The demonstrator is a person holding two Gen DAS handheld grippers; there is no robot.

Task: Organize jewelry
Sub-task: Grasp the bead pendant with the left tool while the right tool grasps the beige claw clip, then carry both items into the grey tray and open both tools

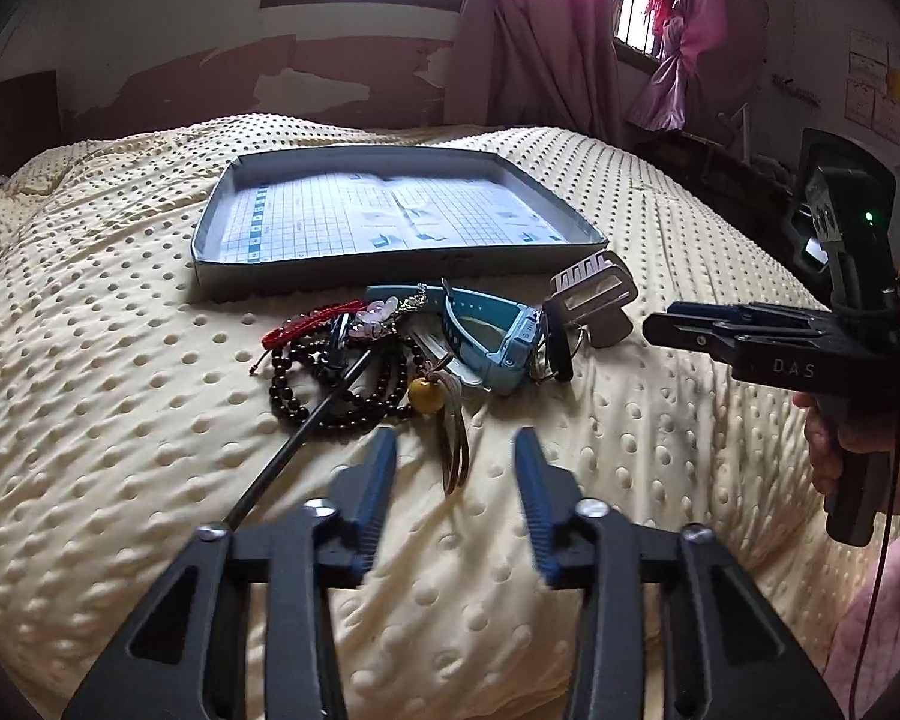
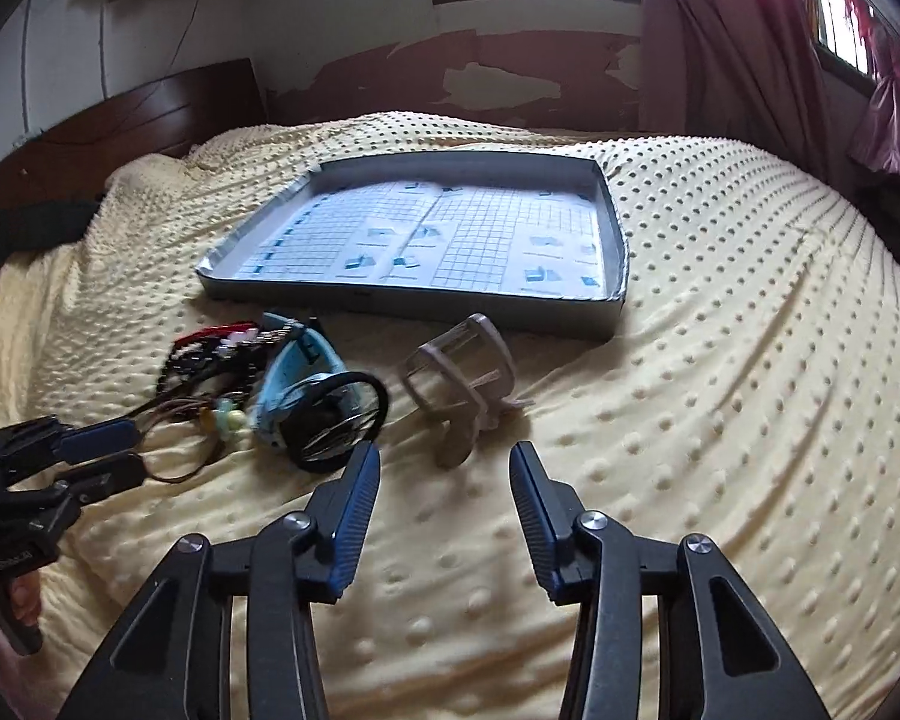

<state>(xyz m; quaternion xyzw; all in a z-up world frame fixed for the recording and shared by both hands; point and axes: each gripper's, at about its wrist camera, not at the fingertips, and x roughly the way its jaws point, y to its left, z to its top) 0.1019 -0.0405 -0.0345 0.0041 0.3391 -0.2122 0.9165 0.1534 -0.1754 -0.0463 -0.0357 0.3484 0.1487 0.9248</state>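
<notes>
Both my grippers hang above the bed, jaws spread, holding nothing.

My left gripper (image 1: 455, 450) is spread wide over the yellow dotted blanket (image 1: 120, 420), its tips just short of the jewelry pile. The pile lies just in front of the shallow grey tray (image 1: 390, 273): a dark bead bracelet (image 1: 306, 402), a red cord bracelet (image 1: 312, 321), a blue watch (image 1: 498, 342), a black hair tie (image 2: 330, 420) and a beige hair claw (image 2: 462, 384), the claw at the pile's right end. My right gripper (image 2: 444, 480) is likewise spread, its tips near the claw without touching it. The tray holds only a gridded paper sheet (image 2: 450, 240).
</notes>
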